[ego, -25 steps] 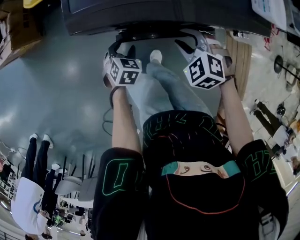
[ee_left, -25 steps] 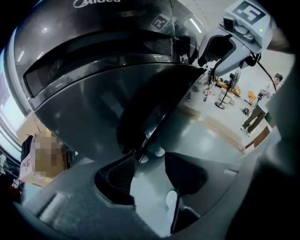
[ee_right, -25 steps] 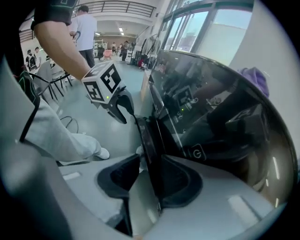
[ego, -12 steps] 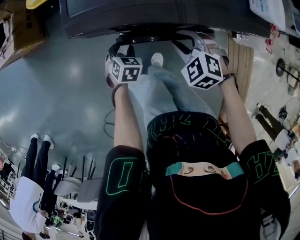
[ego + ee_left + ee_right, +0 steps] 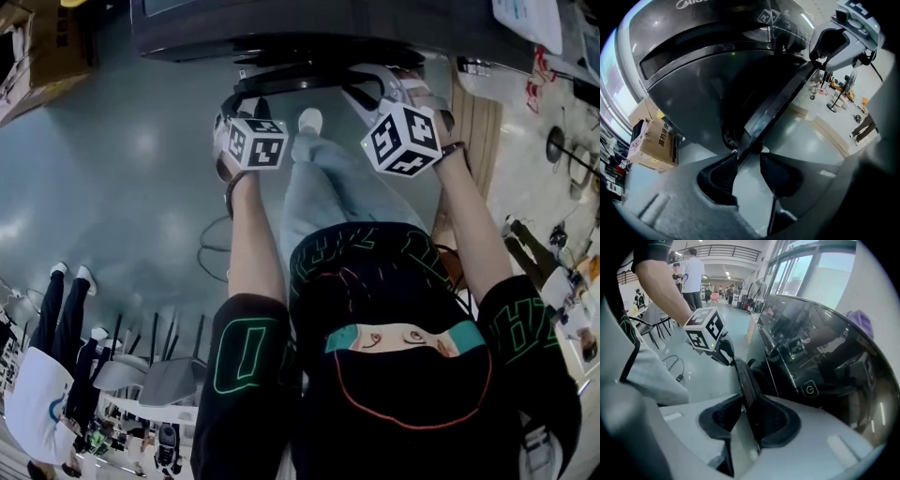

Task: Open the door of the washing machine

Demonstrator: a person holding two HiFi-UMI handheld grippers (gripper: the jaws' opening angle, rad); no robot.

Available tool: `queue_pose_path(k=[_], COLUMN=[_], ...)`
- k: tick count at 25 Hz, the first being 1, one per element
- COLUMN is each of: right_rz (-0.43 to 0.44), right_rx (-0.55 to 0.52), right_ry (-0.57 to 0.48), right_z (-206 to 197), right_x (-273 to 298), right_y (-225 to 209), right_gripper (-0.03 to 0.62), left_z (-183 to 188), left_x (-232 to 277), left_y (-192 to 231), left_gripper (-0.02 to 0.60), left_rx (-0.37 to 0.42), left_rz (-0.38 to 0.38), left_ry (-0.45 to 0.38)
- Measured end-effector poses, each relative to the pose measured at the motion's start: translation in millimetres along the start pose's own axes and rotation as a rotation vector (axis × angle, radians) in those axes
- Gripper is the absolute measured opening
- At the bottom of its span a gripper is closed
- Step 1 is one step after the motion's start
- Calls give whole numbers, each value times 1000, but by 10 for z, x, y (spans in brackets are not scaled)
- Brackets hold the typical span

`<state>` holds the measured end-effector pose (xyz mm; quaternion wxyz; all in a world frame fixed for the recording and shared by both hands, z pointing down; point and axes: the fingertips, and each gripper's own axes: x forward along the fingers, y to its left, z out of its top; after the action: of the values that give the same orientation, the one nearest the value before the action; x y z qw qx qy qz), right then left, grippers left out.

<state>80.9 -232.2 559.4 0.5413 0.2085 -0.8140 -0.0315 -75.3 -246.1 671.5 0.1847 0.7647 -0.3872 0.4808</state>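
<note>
**Position.** The washing machine (image 5: 281,28) stands directly in front of the person. Its door (image 5: 773,103) appears raised a little from the body, with the curved front rim exposed. Both grippers sit on that rim, apart from each other along it.

**Left gripper (image 5: 749,157).** The fingers (image 5: 717,176) have just been closing. The rim passes between them at the very tips only, and they hold it there at a moderate gap.

**Right gripper (image 5: 747,401).** The fingers (image 5: 776,420) closed in and then eased a trace. The rim sits deep between the pads and is held.

**Hazards.**
- Tip slip: the left hold is shallow. A pull that is not in line with the fingers will likely peel the rim out, and the door would drop.
- Twist: if one side lifts ahead of the other, the door is likely to rack on its hinges and bind.
- Loosened clamp: further easing on the right would shift the load to the weaker left hold.
- Clearance: the person's leg (image 5: 323,187) is near the door's swing.
</note>
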Motion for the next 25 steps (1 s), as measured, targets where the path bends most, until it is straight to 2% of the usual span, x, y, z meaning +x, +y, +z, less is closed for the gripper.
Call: queue_pose_path(k=[7,12,17,25], right_rz=[65,76,78,82], right_rx=[-68,-100,-146,-234], right_ry=[-2,-8,-1,-19], right_z=[-105,-173,-310,-529], right_x=[-84,-172,-281,-473], right_y=[289,549,866,1183], right_gripper=[132,144,150,156], left_z=[-351,-653,-968,-1228], left_x=[-170,-327,-510,-716], left_y=[-353,-711,-1146,-1791], left_gripper=[133,112,91,84], left_rx=[-77,-70,-103,-171], left_rz=[22,45,29,88], left_ry=[13,58,45,9])
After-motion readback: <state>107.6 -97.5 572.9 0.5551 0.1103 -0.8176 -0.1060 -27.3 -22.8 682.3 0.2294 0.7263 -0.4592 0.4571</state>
